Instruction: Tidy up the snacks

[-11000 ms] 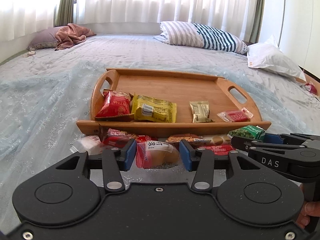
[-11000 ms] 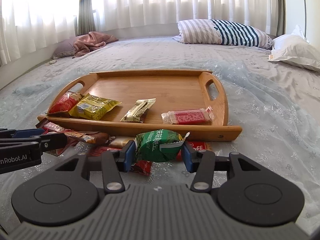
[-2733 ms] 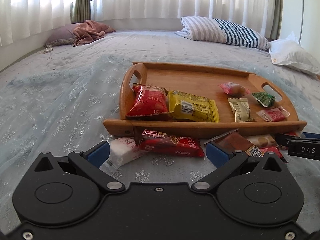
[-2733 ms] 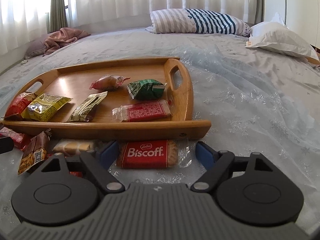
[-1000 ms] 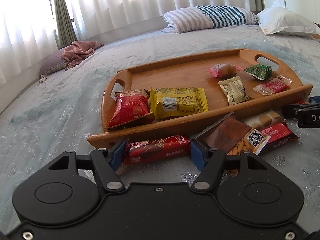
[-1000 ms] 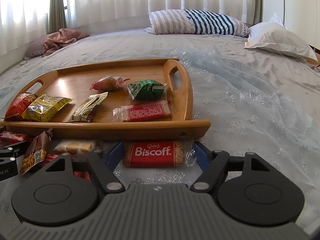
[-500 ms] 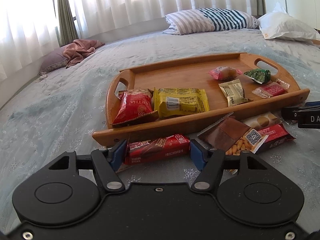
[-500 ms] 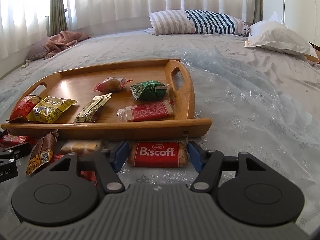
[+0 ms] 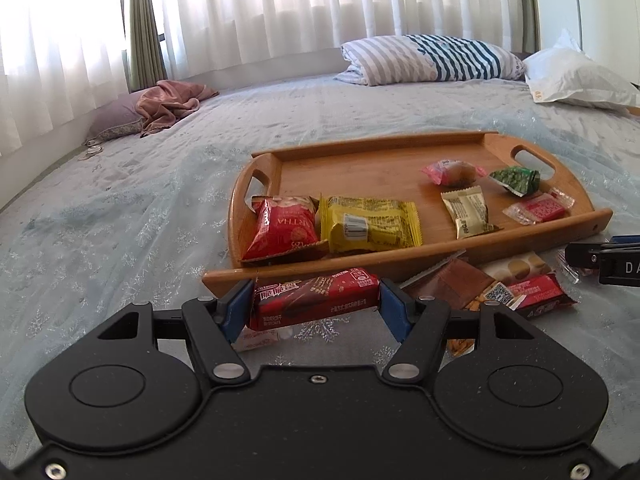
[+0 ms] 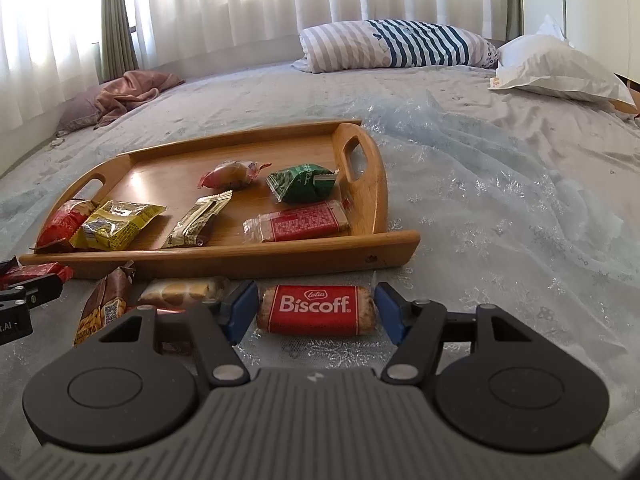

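Observation:
A wooden tray [image 9: 360,160] [image 10: 392,240] lies on the bed and holds several snack packets. My left gripper [image 9: 316,302] is shut on a long red chocolate bar [image 9: 316,298] and holds it just above the bedspread, in front of the tray's near rim. My right gripper [image 10: 316,312] is shut on a red Biscoff packet [image 10: 316,309] in front of the tray's right end. Loose on the bed between the grippers are a brown nut packet [image 9: 452,284] [image 10: 106,300], a pale biscuit packet [image 10: 180,292] and a red bar [image 9: 540,290].
A white packet [image 9: 256,336] lies under my left gripper. A striped pillow [image 10: 392,44] and a white pillow [image 10: 560,68] lie at the bed's far end. A pink blanket on a mauve pillow [image 9: 164,104] is far left. Curtains hang behind.
My left gripper has lifted the red bar off the bedspread, uncovering the white packet. My right gripper's pads have closed in onto the Biscoff packet and raised it slightly.

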### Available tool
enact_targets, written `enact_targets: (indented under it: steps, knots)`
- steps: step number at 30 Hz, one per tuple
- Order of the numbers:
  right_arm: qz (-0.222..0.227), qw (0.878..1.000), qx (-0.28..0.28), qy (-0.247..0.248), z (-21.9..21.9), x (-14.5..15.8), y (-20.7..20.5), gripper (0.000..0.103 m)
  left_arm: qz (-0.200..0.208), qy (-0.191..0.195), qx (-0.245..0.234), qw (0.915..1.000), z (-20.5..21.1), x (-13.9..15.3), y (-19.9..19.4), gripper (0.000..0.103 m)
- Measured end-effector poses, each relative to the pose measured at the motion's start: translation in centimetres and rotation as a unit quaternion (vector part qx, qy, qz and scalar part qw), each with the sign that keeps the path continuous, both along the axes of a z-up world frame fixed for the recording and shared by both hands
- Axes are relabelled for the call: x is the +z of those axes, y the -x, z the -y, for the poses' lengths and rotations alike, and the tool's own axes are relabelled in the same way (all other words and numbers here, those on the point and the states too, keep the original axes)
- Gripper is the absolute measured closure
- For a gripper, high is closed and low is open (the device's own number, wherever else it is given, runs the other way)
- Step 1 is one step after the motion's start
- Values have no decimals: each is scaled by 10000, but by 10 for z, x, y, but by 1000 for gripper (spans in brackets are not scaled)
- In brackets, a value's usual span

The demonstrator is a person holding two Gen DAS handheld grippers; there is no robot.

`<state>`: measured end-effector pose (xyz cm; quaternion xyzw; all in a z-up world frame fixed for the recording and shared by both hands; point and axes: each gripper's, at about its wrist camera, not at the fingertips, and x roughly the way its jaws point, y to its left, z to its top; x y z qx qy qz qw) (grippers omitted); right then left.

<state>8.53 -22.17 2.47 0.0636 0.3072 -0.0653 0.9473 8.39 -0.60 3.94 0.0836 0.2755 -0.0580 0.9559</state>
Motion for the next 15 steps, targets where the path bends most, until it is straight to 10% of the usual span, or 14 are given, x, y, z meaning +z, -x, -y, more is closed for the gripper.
enact_targets:
  steps: [15]
  knots:
    - [491,9984,262,51,-10,39,-8,37,304,279,-42,9991,-2,24,-7,38]
